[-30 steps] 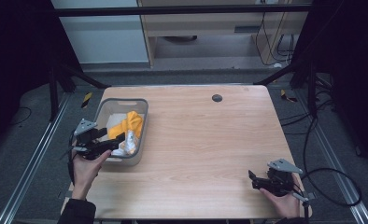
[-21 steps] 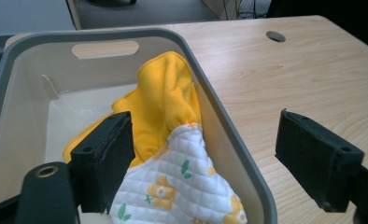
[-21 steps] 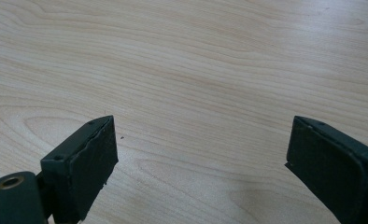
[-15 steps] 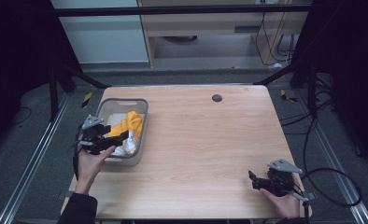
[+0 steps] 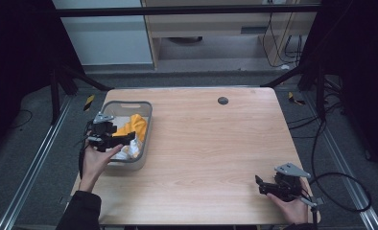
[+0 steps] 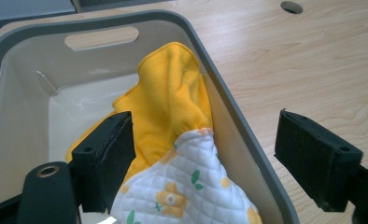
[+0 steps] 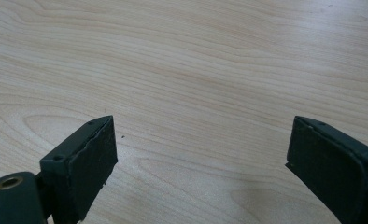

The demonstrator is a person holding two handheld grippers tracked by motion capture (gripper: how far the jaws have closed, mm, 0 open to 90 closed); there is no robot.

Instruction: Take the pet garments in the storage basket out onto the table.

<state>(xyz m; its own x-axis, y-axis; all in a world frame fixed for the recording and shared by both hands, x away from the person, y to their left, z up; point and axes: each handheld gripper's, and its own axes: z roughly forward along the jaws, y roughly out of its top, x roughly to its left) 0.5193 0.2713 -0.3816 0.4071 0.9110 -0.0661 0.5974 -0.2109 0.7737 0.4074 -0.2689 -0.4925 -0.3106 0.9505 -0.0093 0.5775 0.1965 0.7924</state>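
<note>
**Left Gripper at the Tub, Jaws Wide**

Pale wooden table (image 5: 201, 143) carries a grey plastic tub (image 5: 146, 125) at centre left of the high view. Inside it, a yellow terry cloth (image 6: 173, 102) lies bunched against the tub wall, touching a white quilted cloth with yellow flowers (image 6: 187, 191). The left gripper (image 6: 205, 163) straddles the tub rim, jaws wide. The right gripper (image 5: 261, 184), lower right, rests over bare wood, jaws wide.

Left gripper (image 5: 129, 138) held forward at the left, jaws spread wide; right gripper (image 5: 259, 184) low at the right, jaws likewise apart.
</note>
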